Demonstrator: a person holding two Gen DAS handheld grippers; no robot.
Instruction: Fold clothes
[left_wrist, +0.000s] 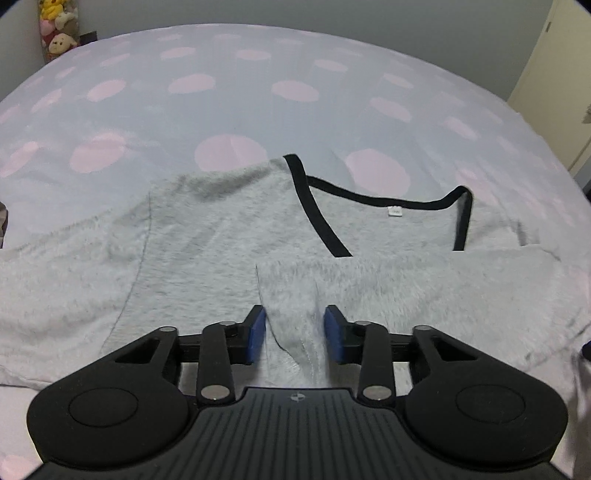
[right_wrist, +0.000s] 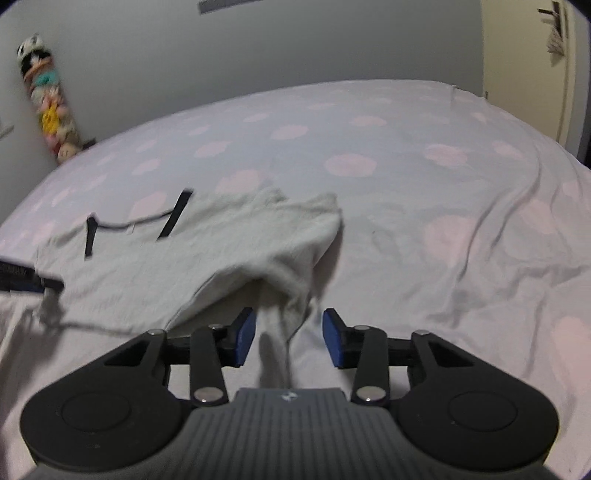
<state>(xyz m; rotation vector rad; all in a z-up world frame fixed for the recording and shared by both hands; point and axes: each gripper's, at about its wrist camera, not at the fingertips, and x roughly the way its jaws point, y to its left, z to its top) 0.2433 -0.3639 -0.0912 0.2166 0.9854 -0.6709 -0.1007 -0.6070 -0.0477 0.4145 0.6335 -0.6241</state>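
Note:
A light grey fleece top (left_wrist: 207, 236) with a black V neckband (left_wrist: 317, 206) lies spread on the bed; one sleeve is folded across its chest. My left gripper (left_wrist: 295, 332) is open, its blue pads (left_wrist: 256, 334) either side of the folded sleeve's cuff (left_wrist: 295, 343). In the right wrist view the same top (right_wrist: 207, 243) lies to the left, with a sleeve end (right_wrist: 280, 325) running down between the blue pads (right_wrist: 245, 338) of my open right gripper (right_wrist: 288, 338). The pads stand apart from the cloth. The other gripper's tip (right_wrist: 22, 277) shows at the left edge.
The bed sheet (left_wrist: 295, 74) is pale lilac with pink spots and wrinkled at the right (right_wrist: 480, 229). Stuffed toys (left_wrist: 55, 26) hang on the wall at the back left. A cream door (right_wrist: 524, 55) stands at the back right.

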